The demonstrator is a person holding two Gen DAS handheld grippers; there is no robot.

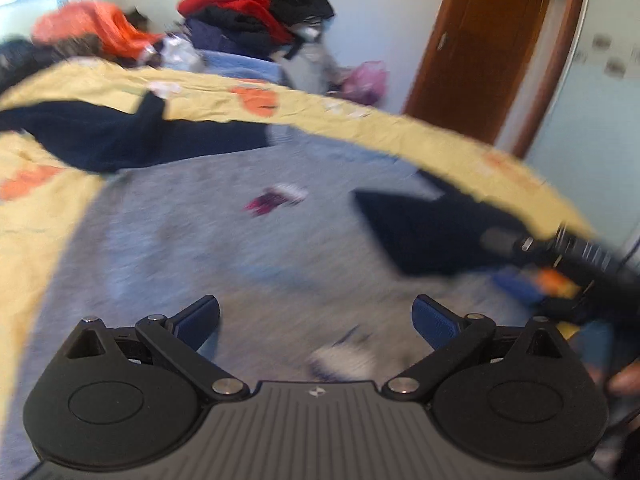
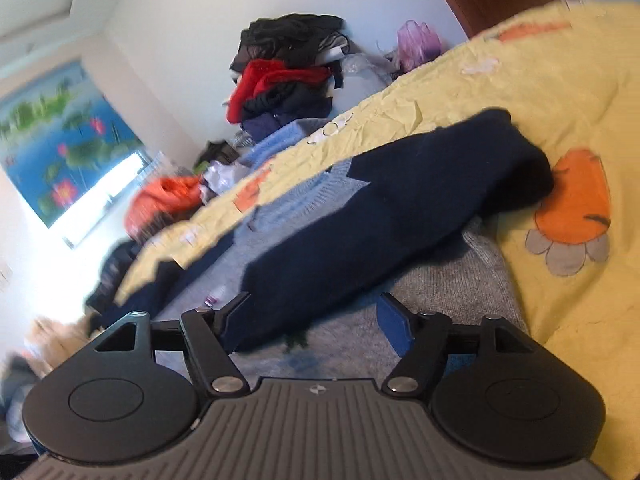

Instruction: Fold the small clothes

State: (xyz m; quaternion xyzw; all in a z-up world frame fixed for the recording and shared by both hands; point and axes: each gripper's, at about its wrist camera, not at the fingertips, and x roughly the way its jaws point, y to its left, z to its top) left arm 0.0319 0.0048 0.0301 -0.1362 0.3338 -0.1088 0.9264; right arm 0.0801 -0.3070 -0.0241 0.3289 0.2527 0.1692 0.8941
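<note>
A small grey knit sweater (image 1: 224,240) with navy sleeves lies spread on a yellow bedspread (image 1: 48,208). My left gripper (image 1: 316,316) hovers open over the grey body, nothing between its blue pads. One navy sleeve (image 1: 120,136) stretches out at the far left, and the other navy sleeve (image 1: 424,232) is folded in over the body at the right. In the right wrist view that navy sleeve (image 2: 400,204) runs diagonally across the sweater (image 2: 452,280). Its lower end lies between the spread fingers of my right gripper (image 2: 316,316), beside the left finger, and no pad presses on it.
A tall heap of red, black and blue clothes (image 1: 256,12) and an orange garment (image 1: 100,28) are piled at the bed's far side by the wall. A brown door (image 1: 492,48) stands at the right. The right gripper's black body (image 1: 592,264) shows blurred at the right edge.
</note>
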